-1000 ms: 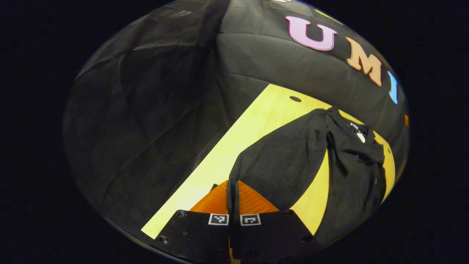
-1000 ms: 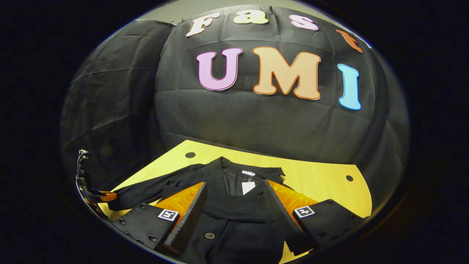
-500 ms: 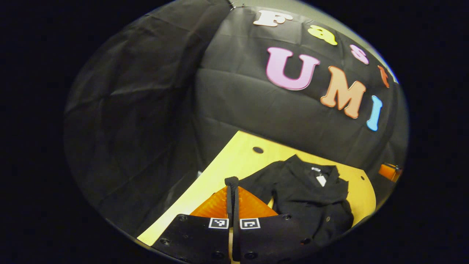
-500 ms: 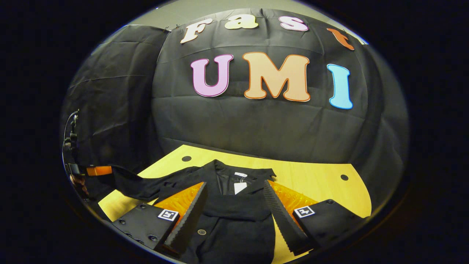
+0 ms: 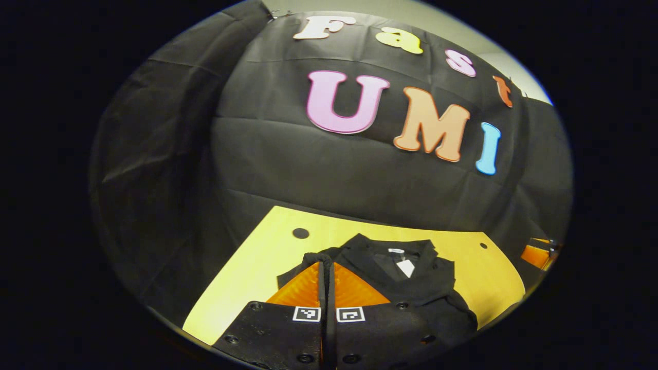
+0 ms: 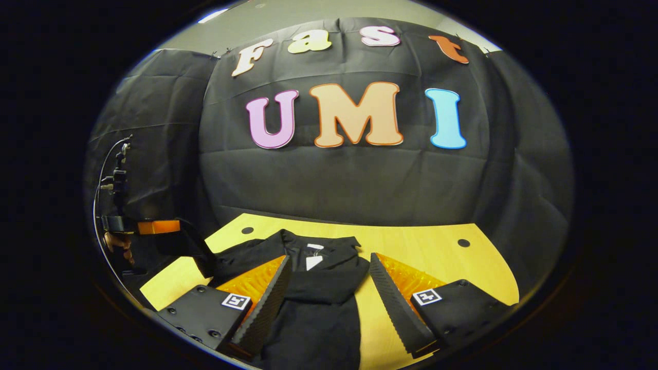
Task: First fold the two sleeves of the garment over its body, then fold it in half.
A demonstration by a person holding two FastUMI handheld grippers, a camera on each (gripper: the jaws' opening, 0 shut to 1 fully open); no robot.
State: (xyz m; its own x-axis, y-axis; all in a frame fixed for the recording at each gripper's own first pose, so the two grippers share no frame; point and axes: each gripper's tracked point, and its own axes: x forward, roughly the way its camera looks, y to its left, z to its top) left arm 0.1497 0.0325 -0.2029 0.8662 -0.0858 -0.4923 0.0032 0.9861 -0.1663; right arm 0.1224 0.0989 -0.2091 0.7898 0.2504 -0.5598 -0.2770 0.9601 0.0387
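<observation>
Left tongs clamped on sleeve (lifted); right tongs apart over garment; table bare rightward.

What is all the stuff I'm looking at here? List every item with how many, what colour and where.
garment: one, black, lying on the table, collar toward the back wall.
sleeve: one, black, lifted off the table's left side, held by the left gripper.
tag: one, white, inside the collar.
table: one, yellow wood, in front of the wall, with round holes near its far corners.
wall cloth: black, behind and beside the table.
left gripper: one, fingers pressed together on the sleeve.
right gripper: one, fingers spread wide over the garment.
hand: one, at the far left, holding the left gripper.
</observation>
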